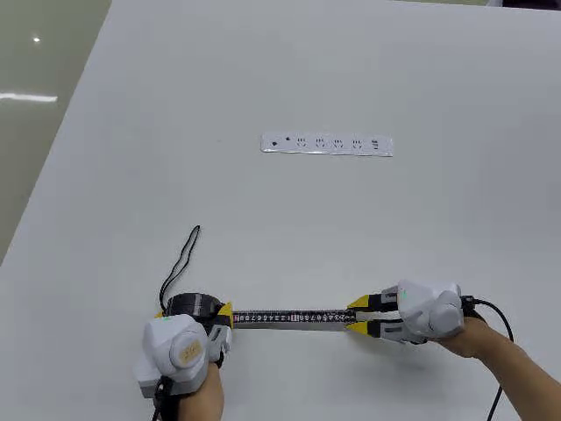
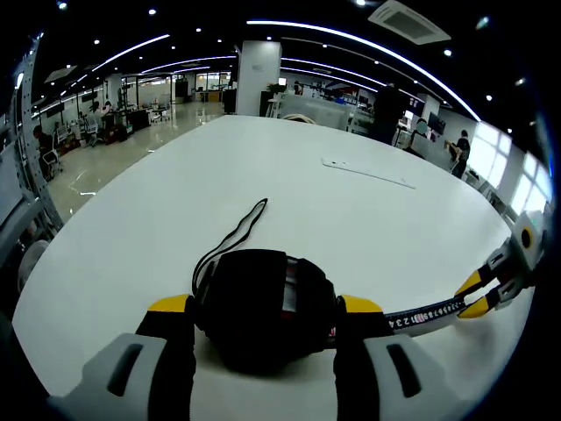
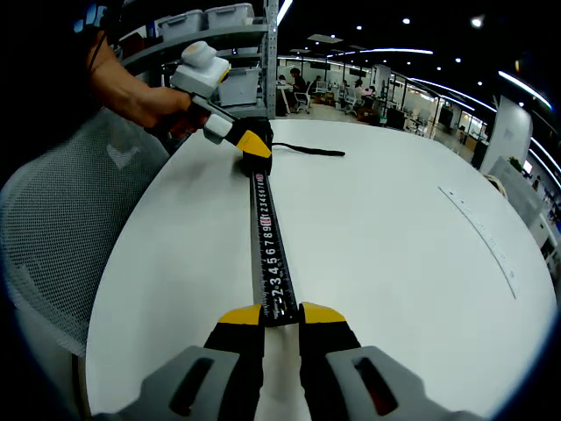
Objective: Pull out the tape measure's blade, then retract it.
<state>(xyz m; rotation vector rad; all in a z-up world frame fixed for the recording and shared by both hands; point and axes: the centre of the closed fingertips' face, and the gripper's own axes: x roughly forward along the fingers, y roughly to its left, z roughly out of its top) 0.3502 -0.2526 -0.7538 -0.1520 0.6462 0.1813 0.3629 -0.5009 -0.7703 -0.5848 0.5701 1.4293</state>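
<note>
The left claw (image 2: 263, 307) is closed around the black case of the tape measure (image 1: 195, 305), one yellow-tipped jaw on each side of it, at the near left of the white counter (image 1: 351, 228). The right claw (image 3: 280, 316) is narrowed onto the free end of the blade (image 3: 270, 246), which sits between its two yellow tips at the near right.

The blade is drawn out and runs straight between the two claws. Its long axis lies left to right along the counter's near edge, with the case at the left end and the tip pointing right.

The head view gives that whole line at once, both claws and the hands behind them. The right gripper view looks down the blade's length toward the case, and its printed numerals can be read there (2 up to 9 nearest the claw). It also shows a hand (image 3: 149, 105) holding the left claw, grey mesh beside the counter, and shelving with bins behind. The left gripper view shows the case close up, and the right claw (image 2: 482, 294) at the far end of the blade.

A thin black strap (image 1: 181, 259) trails from the case away across the counter. Well beyond it, apart from everything else, lies a white power strip (image 1: 326, 145), its length also left to right.
</note>
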